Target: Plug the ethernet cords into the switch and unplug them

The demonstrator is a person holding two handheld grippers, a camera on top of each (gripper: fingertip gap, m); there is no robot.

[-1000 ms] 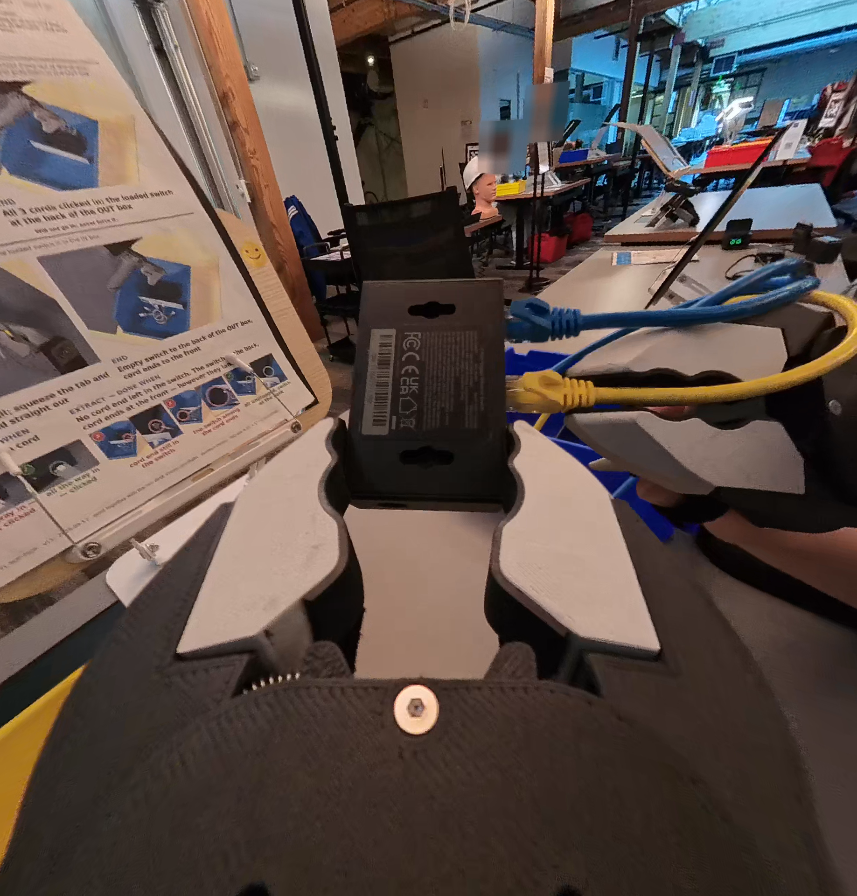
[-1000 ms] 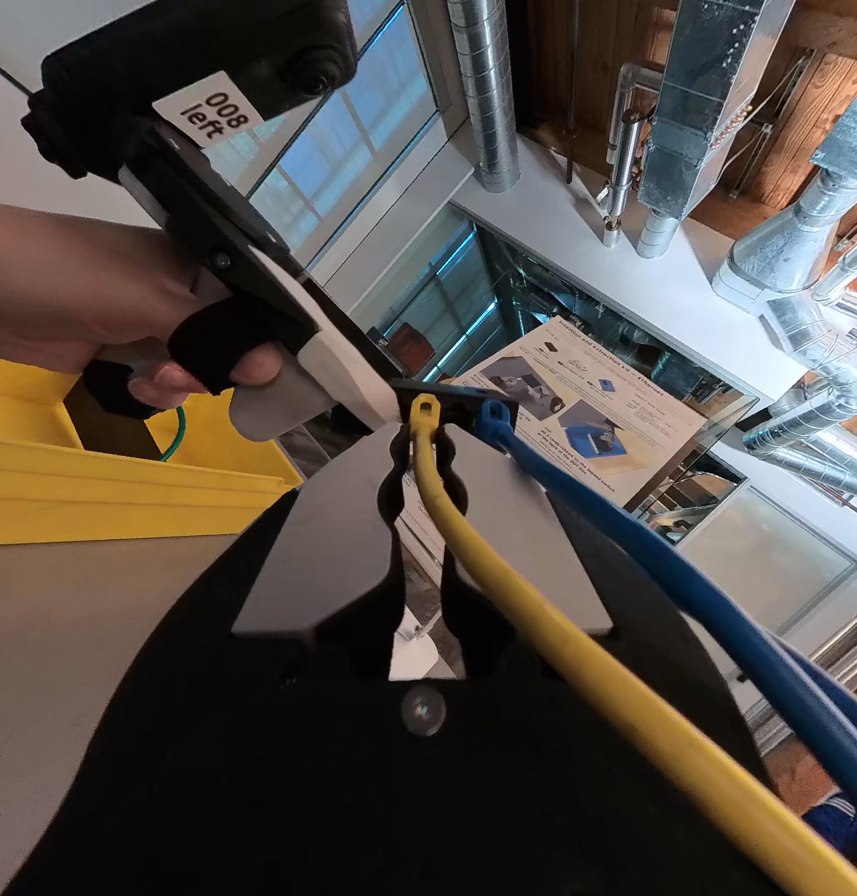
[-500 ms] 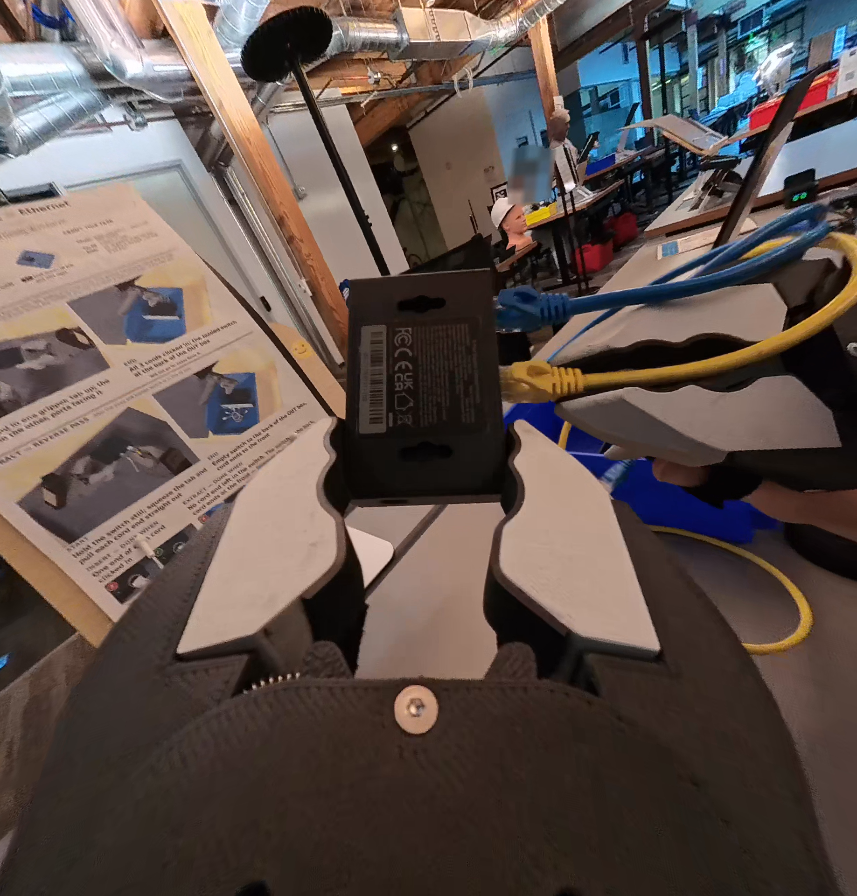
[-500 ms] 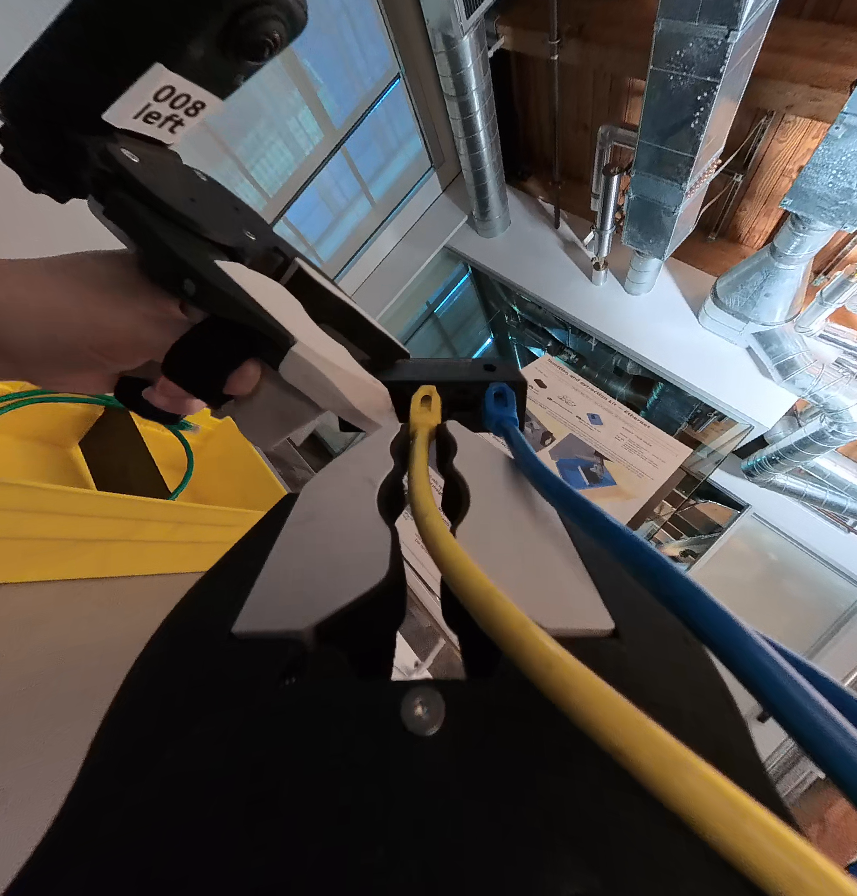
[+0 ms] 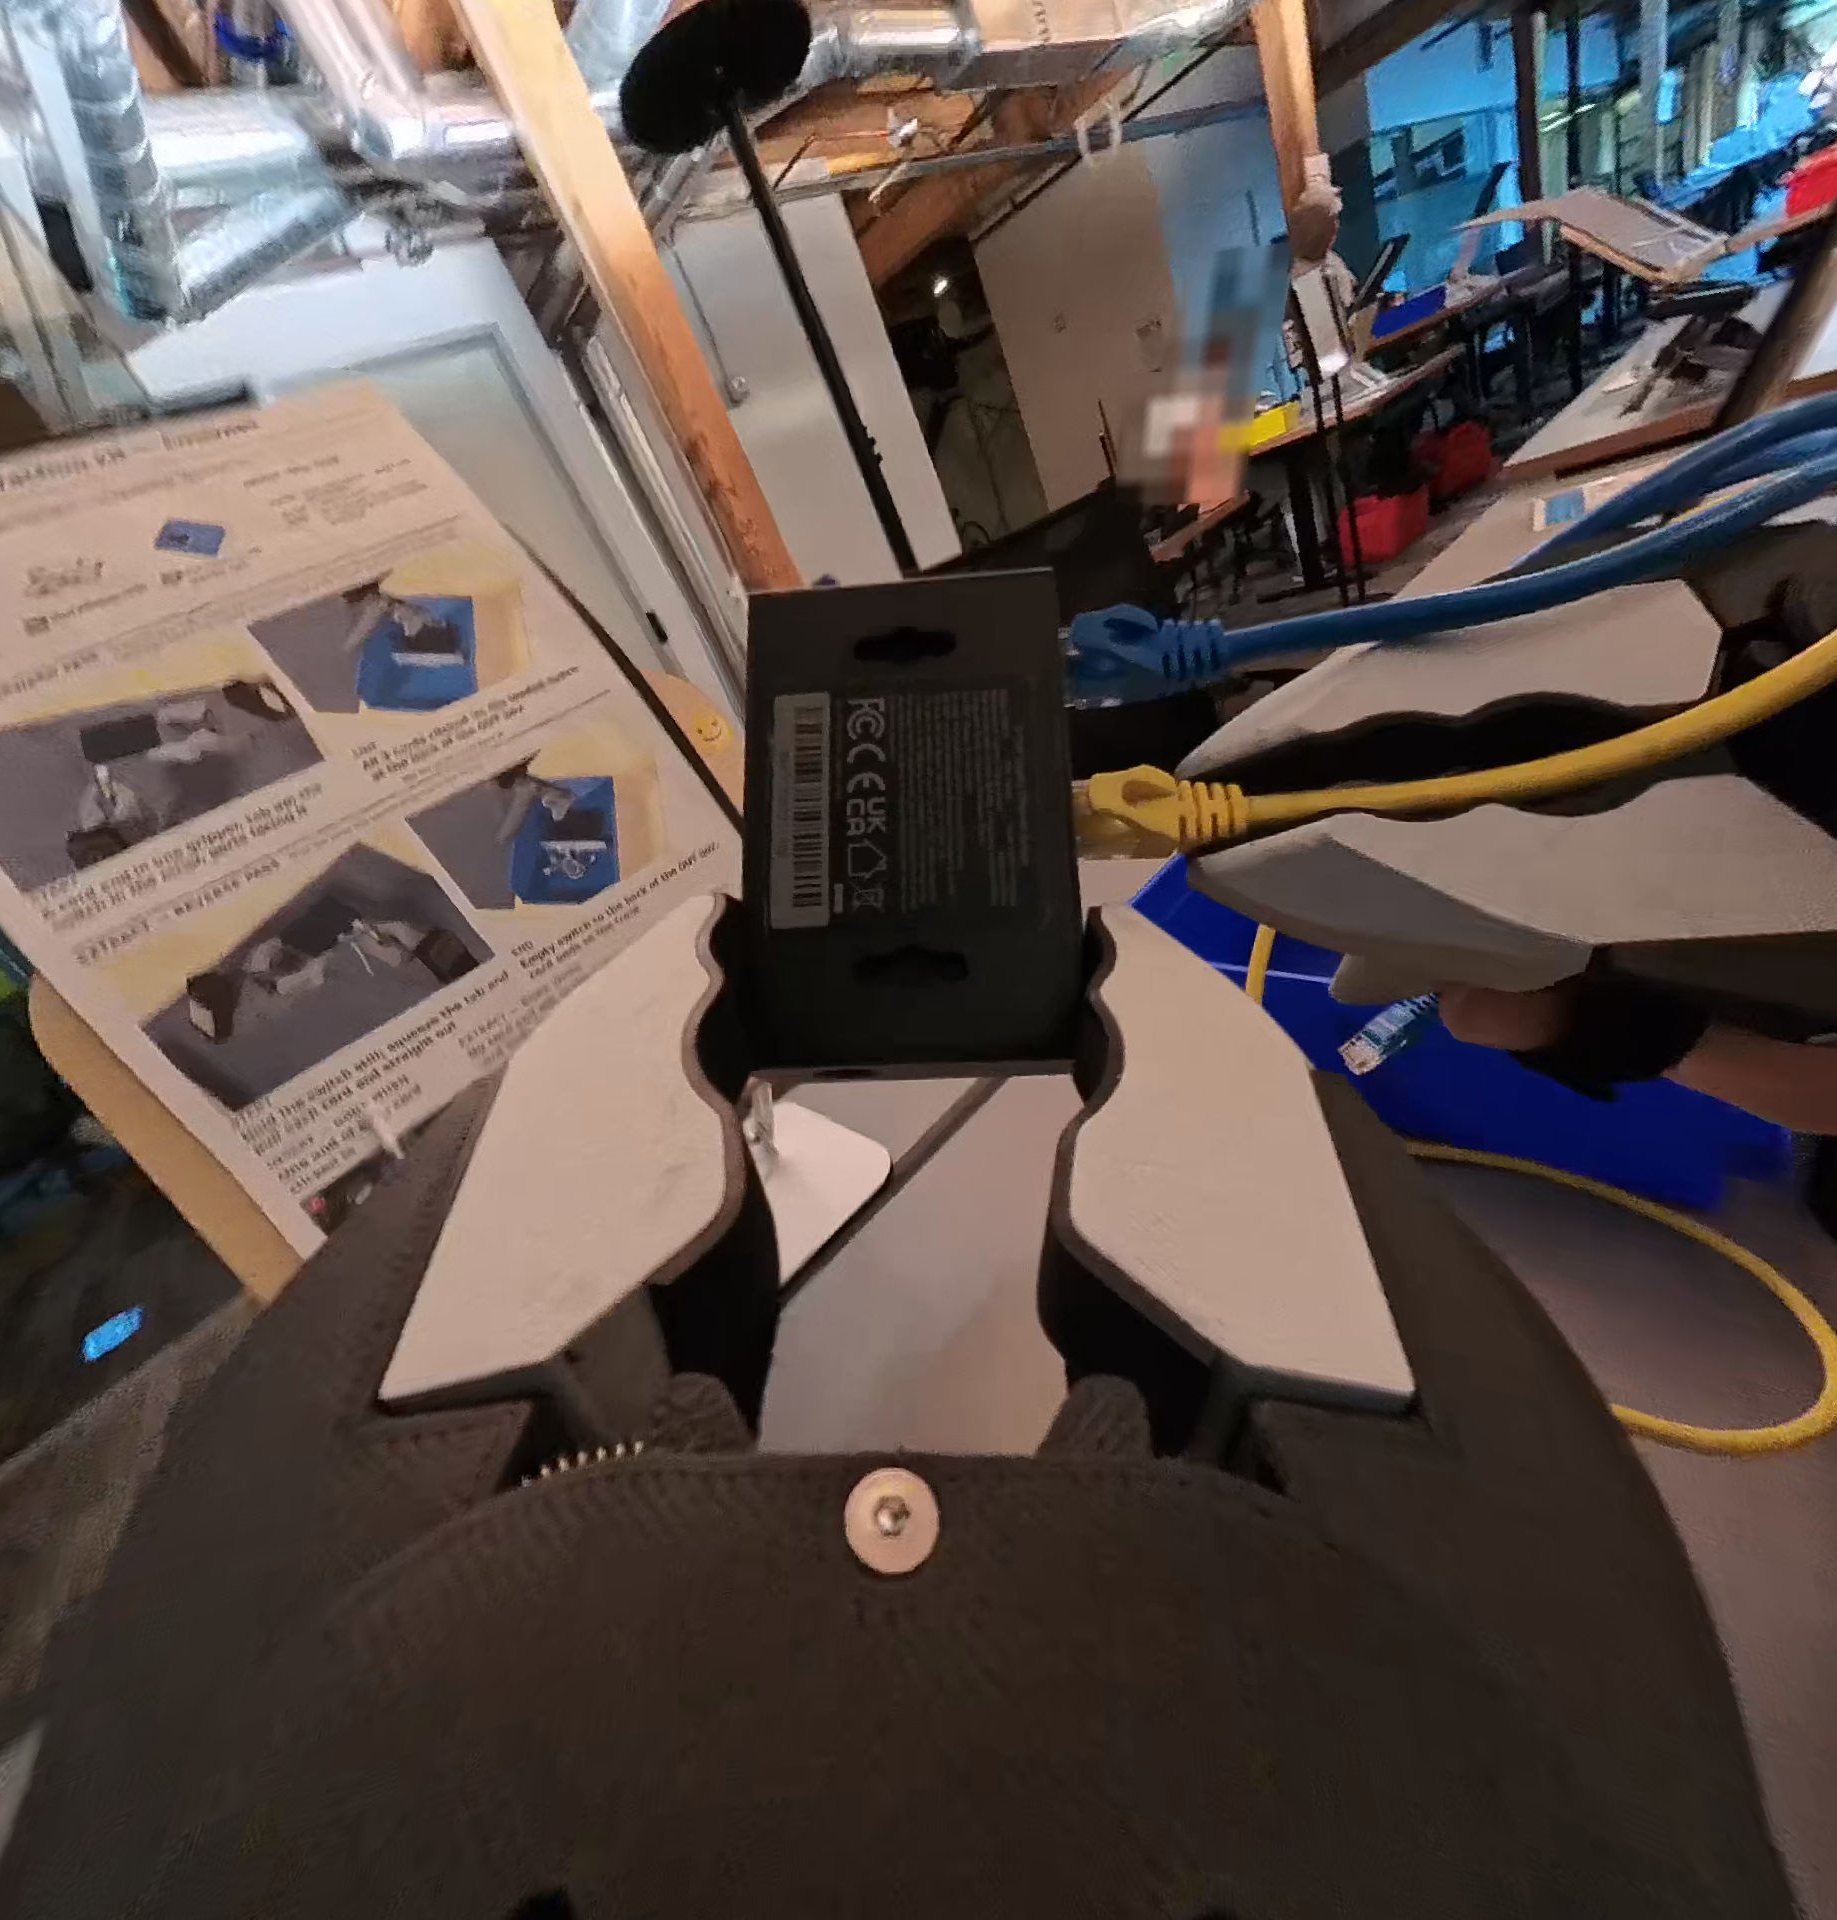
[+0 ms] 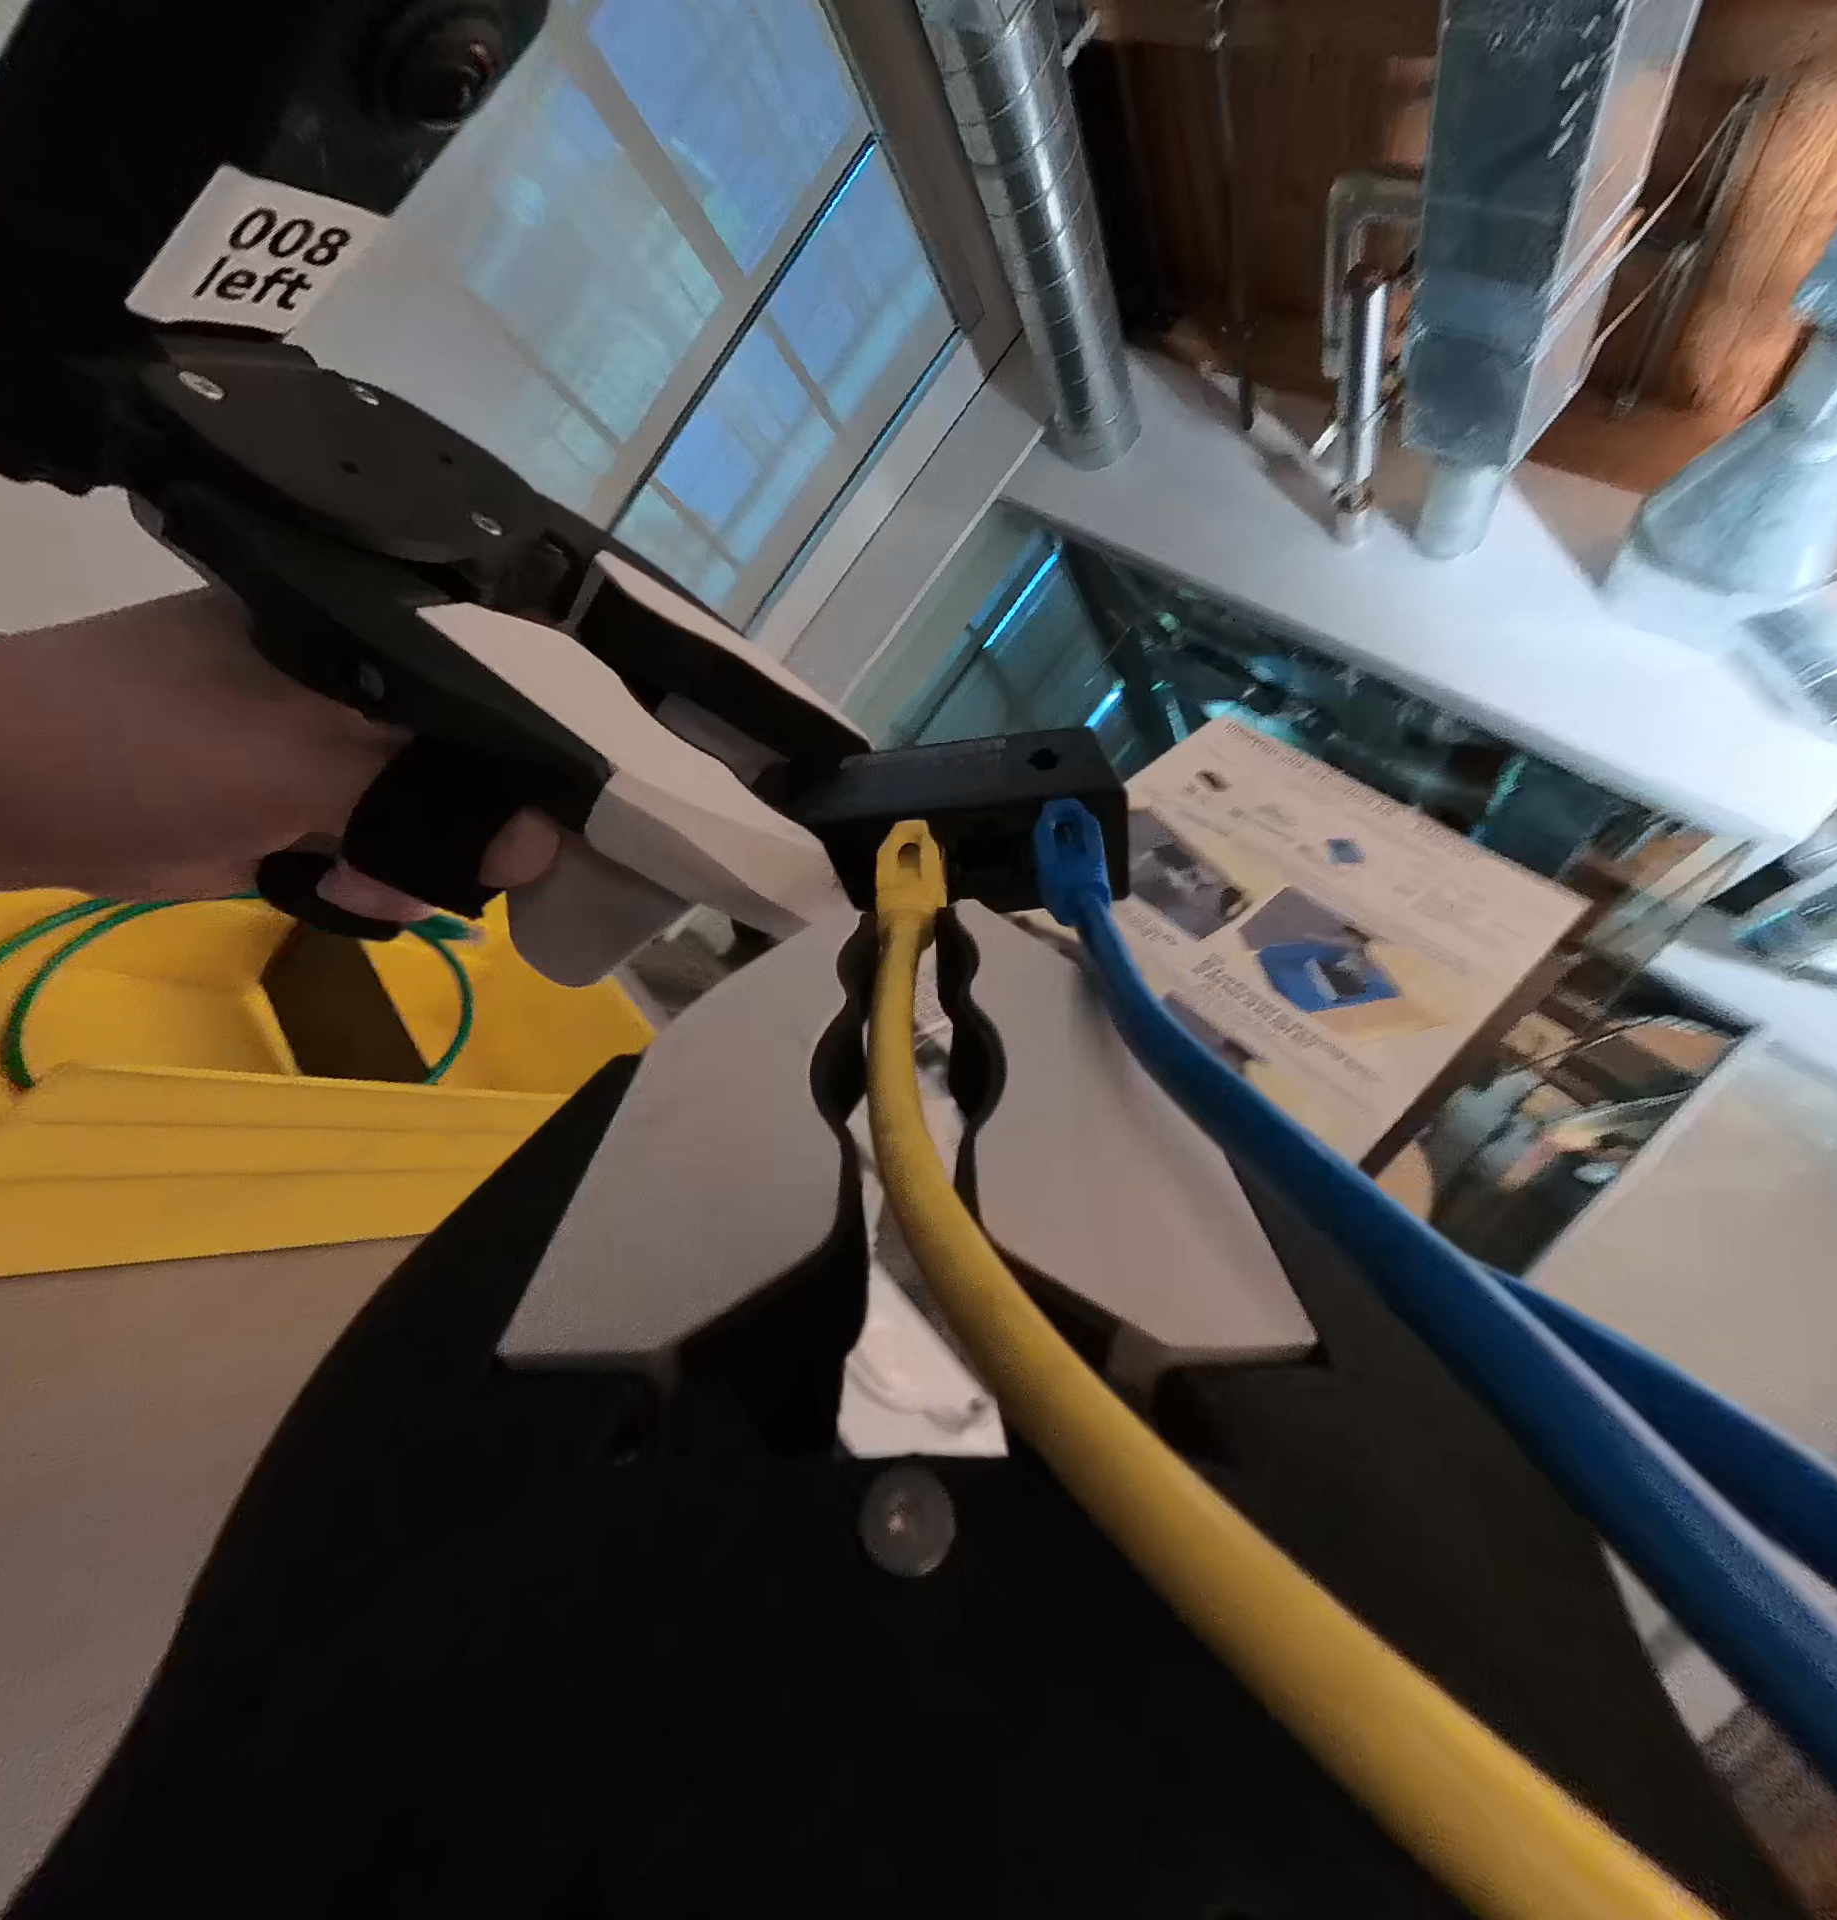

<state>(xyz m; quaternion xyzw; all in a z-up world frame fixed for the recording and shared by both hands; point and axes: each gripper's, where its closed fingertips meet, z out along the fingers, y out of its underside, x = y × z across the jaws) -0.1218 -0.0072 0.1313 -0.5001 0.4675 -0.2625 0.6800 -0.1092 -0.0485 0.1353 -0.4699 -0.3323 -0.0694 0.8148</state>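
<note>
I am clamping the flat black plastic switch (image 5: 909,821) in my left gripper (image 5: 903,977) while my right gripper (image 6: 909,956) is pinching the yellow ethernet cord (image 6: 898,1039) beside the plugged blue cord (image 6: 1153,997).

The right gripper (image 6: 909,997) is pinching the yellow cord (image 6: 898,1081) just behind its plug, which is sitting in a port of the black switch (image 6: 971,821), while the blue cord (image 6: 1184,1049) is plugged in at the far end of the switch's port face and trailing back past the gripper's outer finger. The left gripper (image 6: 789,790), gripped by a hand (image 6: 218,769), is clamping the switch from the end nearest the yellow plug. A yellow bin (image 6: 218,1153) holding a green cord (image 6: 31,987) is lying below that hand, and an instruction board (image 6: 1340,935) is standing beyond the switch.
</note>
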